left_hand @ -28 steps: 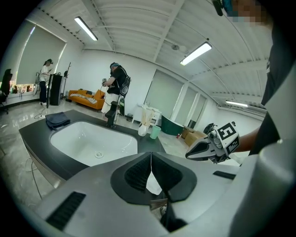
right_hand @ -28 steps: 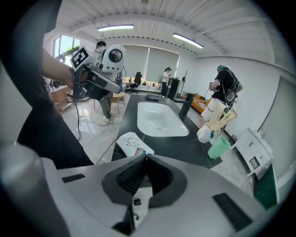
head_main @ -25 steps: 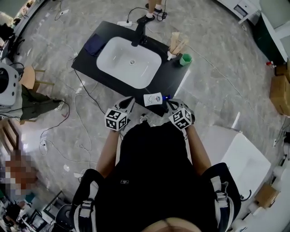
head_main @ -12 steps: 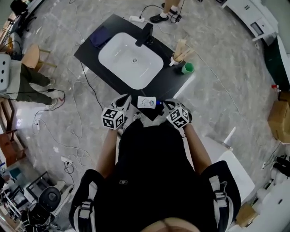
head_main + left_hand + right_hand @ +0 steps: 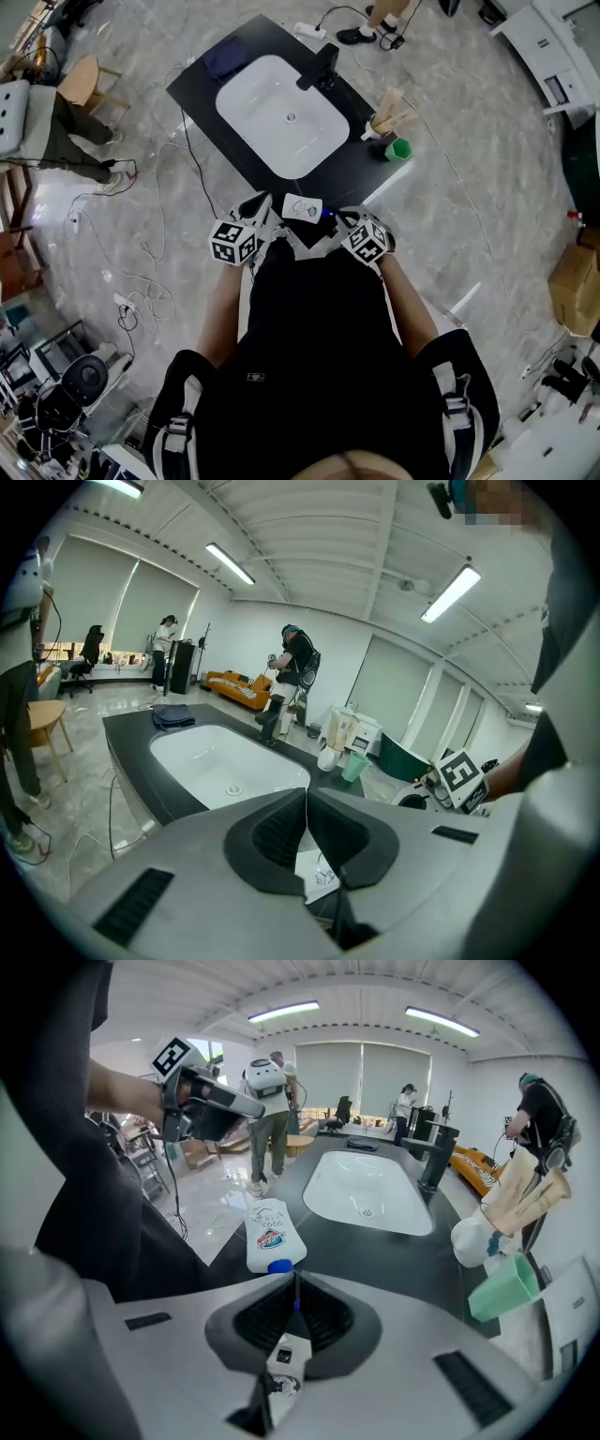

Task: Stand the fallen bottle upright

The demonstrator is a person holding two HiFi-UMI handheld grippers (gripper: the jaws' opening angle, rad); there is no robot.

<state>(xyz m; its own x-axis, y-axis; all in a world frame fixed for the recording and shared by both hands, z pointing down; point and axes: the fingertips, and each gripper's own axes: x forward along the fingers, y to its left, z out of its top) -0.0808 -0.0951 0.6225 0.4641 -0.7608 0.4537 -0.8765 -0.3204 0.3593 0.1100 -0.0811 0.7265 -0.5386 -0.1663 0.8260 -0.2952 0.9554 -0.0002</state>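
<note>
1. A grey marble floor (image 5: pixel 487 187) is spreading across an open workroom, with cables trailing over it and other people standing far off.
2. A black counter (image 5: pixel 347 173) is standing in front of the person, and it is carrying a white sink (image 5: pixel 281 117) with a dark tap (image 5: pixel 319 67) at its far side.
3. The left gripper (image 5: pixel 258 208) is hovering at the counter's near edge. Its jaws are sitting closed together and are holding nothing.
4. The right gripper (image 5: pixel 339 217) is pointing down at the same edge from the other side. Its jaws are likewise closed and empty.
5. The bottle (image 5: pixel 269 1234) is lying on its side on the counter, close to the near edge, between the two grippers and touching neither.
6. A green cup (image 5: pixel 398 148) is standing well away at the counter's right end, so it is not getting in the way.
7. The bottle's blue cap (image 5: pixel 279 1266) is facing the right gripper, just beyond its tips.
8. Judging by this, the approach is under way and the grasp is not yet made. One gripper is going to need to open wide enough to take the white body. It would then close on it, swing the cap upward and set the base down further in from the edge, where a slip is less likely to send the bottle off.
</note>
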